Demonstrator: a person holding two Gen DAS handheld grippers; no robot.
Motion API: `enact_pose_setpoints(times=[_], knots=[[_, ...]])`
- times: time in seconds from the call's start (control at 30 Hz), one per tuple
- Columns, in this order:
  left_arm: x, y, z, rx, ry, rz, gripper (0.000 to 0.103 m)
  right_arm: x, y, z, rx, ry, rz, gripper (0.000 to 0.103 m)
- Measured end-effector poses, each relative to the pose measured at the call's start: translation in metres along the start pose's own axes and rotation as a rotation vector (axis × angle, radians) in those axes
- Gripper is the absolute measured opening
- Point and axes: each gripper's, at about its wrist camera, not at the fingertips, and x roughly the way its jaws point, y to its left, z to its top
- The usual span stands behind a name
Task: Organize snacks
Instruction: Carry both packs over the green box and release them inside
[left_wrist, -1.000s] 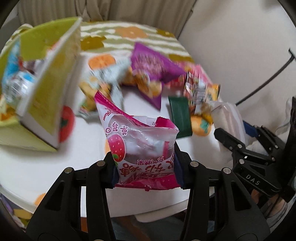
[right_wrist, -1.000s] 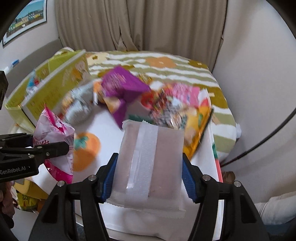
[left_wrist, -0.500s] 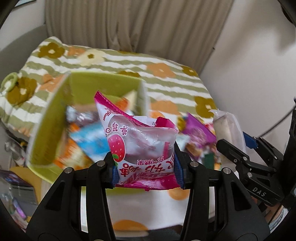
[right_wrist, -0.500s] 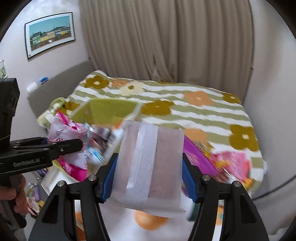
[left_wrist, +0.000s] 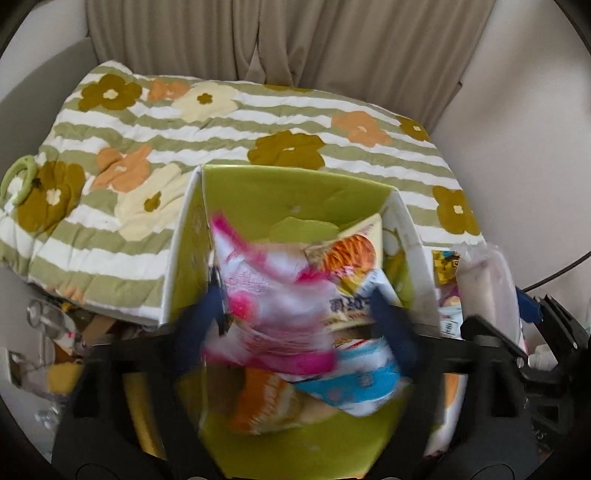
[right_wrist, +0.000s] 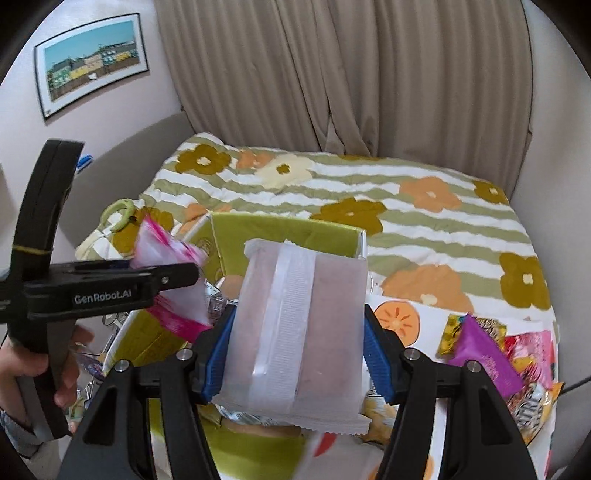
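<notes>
My left gripper (left_wrist: 299, 325) hangs over the green box (left_wrist: 295, 195) and its jaws are opening. The pink strawberry packet (left_wrist: 269, 306) is blurred between the spread blue pads, the right pad well clear of it, above several packets lying in the box. From the right wrist view the left gripper (right_wrist: 184, 275) shows side-on with the pink packet (right_wrist: 166, 258) at its tip. My right gripper (right_wrist: 295, 347) is shut on a frosted white packet (right_wrist: 299, 317), held upright just right of the green box (right_wrist: 280, 229).
A striped quilt with flowers (left_wrist: 258, 125) covers the bed behind the box, with beige curtains beyond. A pile of loose snacks, among them a purple packet (right_wrist: 484, 354), lies at the right on a white cloth with orange fruit prints. A person's hand (right_wrist: 22, 373) holds the left gripper's handle.
Both grippers have swung left from the snack pile to over the green box. The left jaws, shut on the pink packet before, have spread apart and the packet is blurred between them.
</notes>
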Motion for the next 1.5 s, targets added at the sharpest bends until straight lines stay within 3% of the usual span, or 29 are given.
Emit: enact_pose_setpoints(times=[0.07,0.3,0.67,0.73,0.8,0.83,1.17,1.5], knots=[[0.002,0.009,0.001,-0.001,-0.021,-0.019,0.103,0.01,0.004,0.0,0.012,0.022,-0.022,0.059],[0.015,0.031,-0.015,-0.007,0.013,-0.056,0.103,0.026,0.009,0.002,0.02,0.067,-0.065,0.059],[0.012,0.035,-0.034,-0.012,0.03,0.03,0.103,0.062,0.013,0.014,0.038,0.122,0.032,0.06],[0.011,0.036,-0.035,-0.014,0.03,0.046,0.103,0.063,0.012,0.016,0.043,0.117,0.058,0.068],[0.01,0.036,-0.038,-0.016,0.029,0.062,0.103,0.061,0.009,0.018,0.045,0.095,0.077,0.098],[0.011,0.036,-0.038,-0.018,0.03,0.066,0.103,0.06,0.009,0.018,0.045,0.088,0.08,0.099],[0.001,0.033,-0.047,-0.024,0.025,0.093,0.103,0.052,0.01,0.006,0.029,0.092,0.072,0.099],[-0.043,0.018,-0.047,0.01,-0.057,0.096,0.103,0.009,0.012,0.01,0.023,0.023,0.051,0.099]])
